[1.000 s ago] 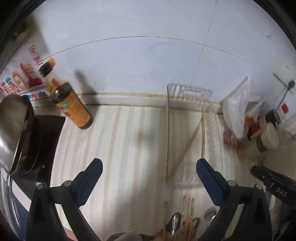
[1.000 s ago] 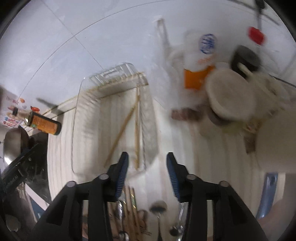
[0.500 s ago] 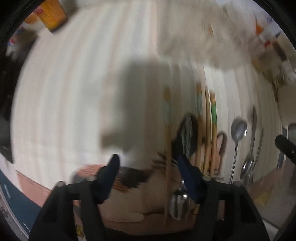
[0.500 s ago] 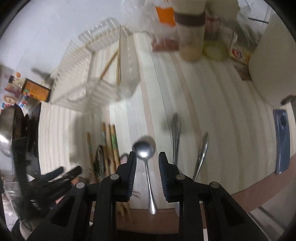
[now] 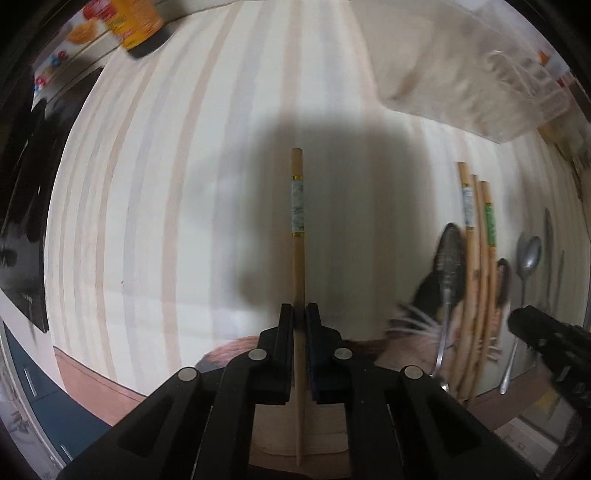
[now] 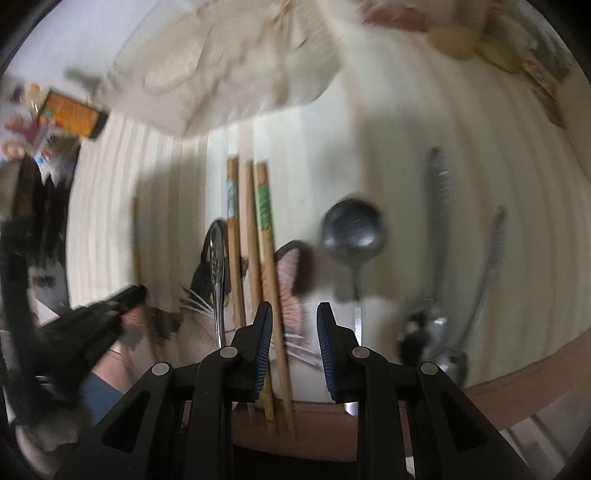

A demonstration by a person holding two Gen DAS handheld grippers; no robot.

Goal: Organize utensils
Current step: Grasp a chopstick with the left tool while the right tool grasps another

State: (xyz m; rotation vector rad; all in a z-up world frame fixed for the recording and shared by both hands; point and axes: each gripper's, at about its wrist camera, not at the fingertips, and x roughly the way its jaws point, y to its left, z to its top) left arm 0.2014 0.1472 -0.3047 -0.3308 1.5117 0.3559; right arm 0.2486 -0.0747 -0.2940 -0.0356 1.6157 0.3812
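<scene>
My left gripper (image 5: 299,314) is shut on a wooden chopstick (image 5: 297,206) with a pale label band, pointing straight ahead over the striped counter. Three more chopsticks (image 5: 476,258) and several metal spoons (image 5: 526,258) lie to its right on a cat-print mat (image 5: 424,317). My right gripper (image 6: 294,314) is open and empty, low over those chopsticks (image 6: 258,236); the green-labelled one passes beside its left finger. A round spoon (image 6: 352,229) and further spoons (image 6: 437,206) lie to the right. The clear utensil tray (image 6: 229,55) sits beyond, blurred.
An orange-labelled bottle (image 5: 133,22) stands far left, near a dark stove edge (image 5: 22,206). Jars and packets (image 6: 480,40) crowd the far right of the counter. The counter's brown front edge (image 6: 535,373) runs just below the utensils.
My left gripper has closed on one chopstick and lifted it off to the left of the pile. My right gripper has dropped lower and nearer over the remaining chopsticks, still open.
</scene>
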